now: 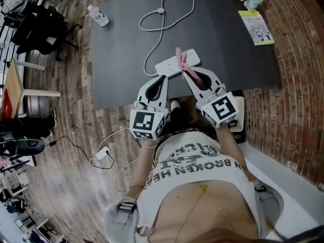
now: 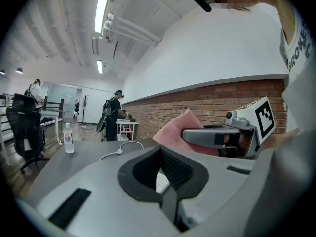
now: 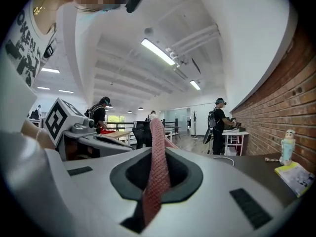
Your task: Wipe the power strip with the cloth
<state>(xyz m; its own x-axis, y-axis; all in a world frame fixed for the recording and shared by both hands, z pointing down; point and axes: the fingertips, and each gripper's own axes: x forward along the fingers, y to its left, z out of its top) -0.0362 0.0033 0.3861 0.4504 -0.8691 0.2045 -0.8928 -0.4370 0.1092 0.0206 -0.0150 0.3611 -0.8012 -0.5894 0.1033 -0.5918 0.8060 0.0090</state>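
Open office with a wooden plank floor and a brick wall along the right; in the middle, a dark grey rectangular tabletop point(image 1: 121, 59). On its far left corner, a clear plastic water bottle point(image 1: 97, 15), standing well apart from everything else. Further right, a white cable point(image 1: 163, 10) looping down to a white rectangular power strip point(image 1: 167, 66) near the table's front edge. Just in front of the strip's left end, the left gripper point(image 1: 163, 78), jaws pressed together, nothing between them. Beside it, the right gripper point(image 1: 186, 71), jaws clamped on a pink woven cloth point(image 1: 179, 57), free end poking up over the strip's middle. Contact between cloth and strip impossible to confirm. At the far right, a yellow-green booklet point(image 1: 256, 28). Wiping apparently only at its start: cloth gripped and at the strip, nearly the whole top face left to cover.
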